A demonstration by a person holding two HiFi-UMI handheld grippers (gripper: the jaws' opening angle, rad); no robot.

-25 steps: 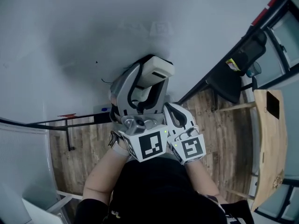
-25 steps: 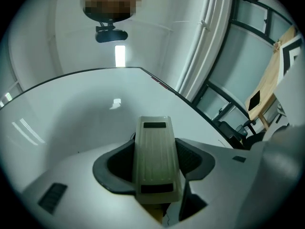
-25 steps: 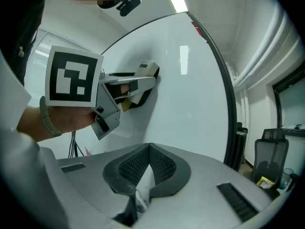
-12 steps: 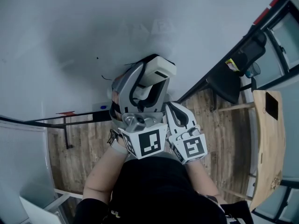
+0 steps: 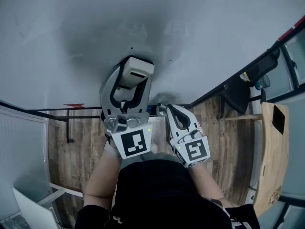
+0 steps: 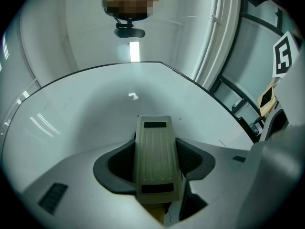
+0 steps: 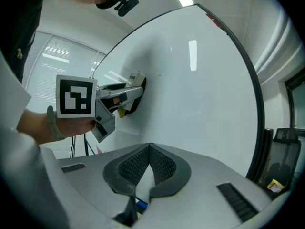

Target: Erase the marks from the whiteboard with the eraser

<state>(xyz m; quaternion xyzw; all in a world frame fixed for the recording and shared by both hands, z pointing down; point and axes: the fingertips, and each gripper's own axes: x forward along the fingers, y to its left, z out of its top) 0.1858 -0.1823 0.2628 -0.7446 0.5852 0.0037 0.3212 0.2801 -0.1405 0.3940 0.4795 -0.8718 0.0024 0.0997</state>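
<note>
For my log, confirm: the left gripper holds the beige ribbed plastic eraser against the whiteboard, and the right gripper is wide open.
Not open: the right gripper view shows the right gripper shut, nothing between its jaws. The rest holds.

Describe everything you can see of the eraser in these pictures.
The eraser is a pale beige, plastic-looking block with a ribbed back and a dark slot near each end. The dark fingers of the left gripper clamp its two sides. It points at the whiteboard, its far end seemingly against the surface.

Glossy whiteboard (image 5: 200,32), ribbed matt plastic eraser (image 6: 156,156), dark textured fingers (image 7: 131,168), wooden plank floor (image 5: 81,149).
</note>
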